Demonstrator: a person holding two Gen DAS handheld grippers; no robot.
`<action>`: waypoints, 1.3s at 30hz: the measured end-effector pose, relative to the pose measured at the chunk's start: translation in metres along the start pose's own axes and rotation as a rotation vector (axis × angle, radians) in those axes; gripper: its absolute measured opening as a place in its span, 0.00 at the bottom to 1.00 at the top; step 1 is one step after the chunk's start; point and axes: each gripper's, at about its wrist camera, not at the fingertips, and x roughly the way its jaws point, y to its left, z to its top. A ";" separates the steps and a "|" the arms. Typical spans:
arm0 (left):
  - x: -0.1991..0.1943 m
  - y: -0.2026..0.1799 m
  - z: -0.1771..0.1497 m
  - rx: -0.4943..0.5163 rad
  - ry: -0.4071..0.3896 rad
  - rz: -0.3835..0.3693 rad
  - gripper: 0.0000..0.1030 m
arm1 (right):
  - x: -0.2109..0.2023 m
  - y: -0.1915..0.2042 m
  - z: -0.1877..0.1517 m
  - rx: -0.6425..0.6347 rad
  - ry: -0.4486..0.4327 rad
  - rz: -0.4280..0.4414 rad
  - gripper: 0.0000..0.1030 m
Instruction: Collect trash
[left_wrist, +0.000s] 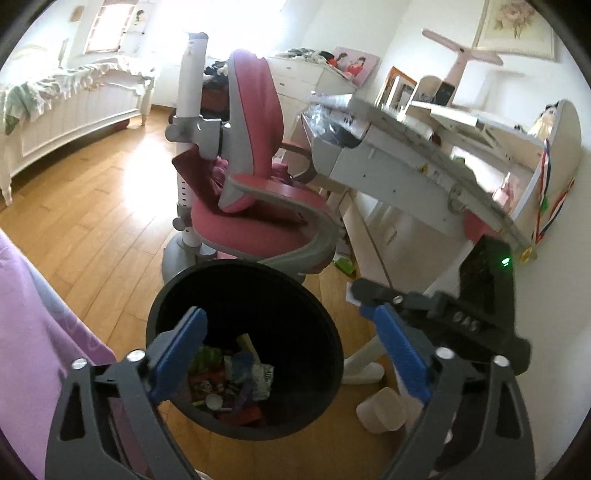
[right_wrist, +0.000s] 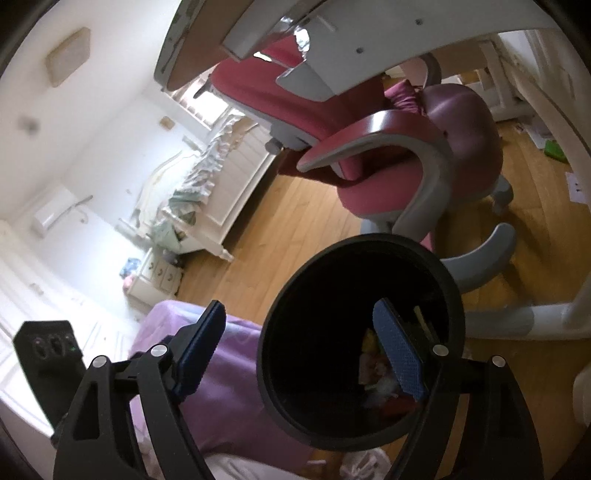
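Observation:
A black round trash bin (left_wrist: 317, 317) stands on the wooden floor, with wrappers and crumpled paper (left_wrist: 236, 380) at its bottom. My left gripper (left_wrist: 291, 350) is open and empty, hovering above the bin's mouth. The right gripper's body (left_wrist: 480, 295) shows at its right side. In the right wrist view the bin (right_wrist: 295, 369) is right below my right gripper (right_wrist: 306, 350), which is open and empty. A white cup (left_wrist: 384, 410) lies on the floor right of the bin. A green scrap (left_wrist: 343, 264) and a white paper (left_wrist: 351, 295) lie under the desk.
A pink and grey chair (left_wrist: 258, 206) stands just behind the bin. A white desk (left_wrist: 424, 155) with clutter is at the right. A white bed (left_wrist: 66, 110) is at the far left. Purple cloth (left_wrist: 33, 332) is near my left side.

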 end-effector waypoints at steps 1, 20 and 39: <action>-0.007 0.000 0.000 -0.007 -0.014 -0.005 0.95 | 0.002 0.005 -0.002 -0.008 0.012 0.007 0.79; -0.241 0.057 -0.056 -0.049 -0.407 0.449 0.95 | -0.026 0.242 -0.073 -0.554 -0.338 0.106 0.96; -0.326 0.162 -0.118 -0.384 -0.418 0.982 0.95 | 0.158 0.396 -0.218 -0.776 0.033 0.100 0.96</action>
